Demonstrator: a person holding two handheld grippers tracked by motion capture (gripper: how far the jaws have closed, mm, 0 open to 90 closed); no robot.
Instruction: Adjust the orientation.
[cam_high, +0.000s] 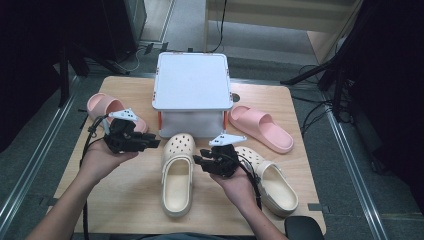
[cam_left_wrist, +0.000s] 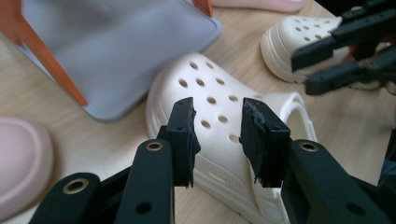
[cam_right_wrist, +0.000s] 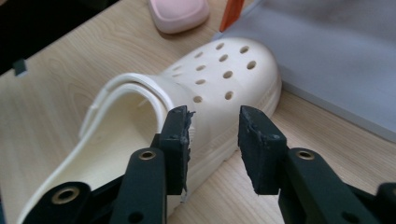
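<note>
Two clogs (cam_high: 178, 175) (cam_high: 272, 184) lie side by side before the box (cam_high: 192, 80); one slipper (cam_high: 107, 107) left of it, one (cam_high: 262, 127) right.

Cream clogs, pink slides

I'm seeing a cream hole-dotted clog (cam_high: 178, 175), pink slides (cam_high: 261, 128), and a grey orange-legged stand (cam_high: 192, 82).

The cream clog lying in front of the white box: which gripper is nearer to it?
Right. The right gripper hovers at the right edge of the cream clog, jaws open and empty. The left gripper sits up and to the clog's left, a little farther off, also open.
</note>
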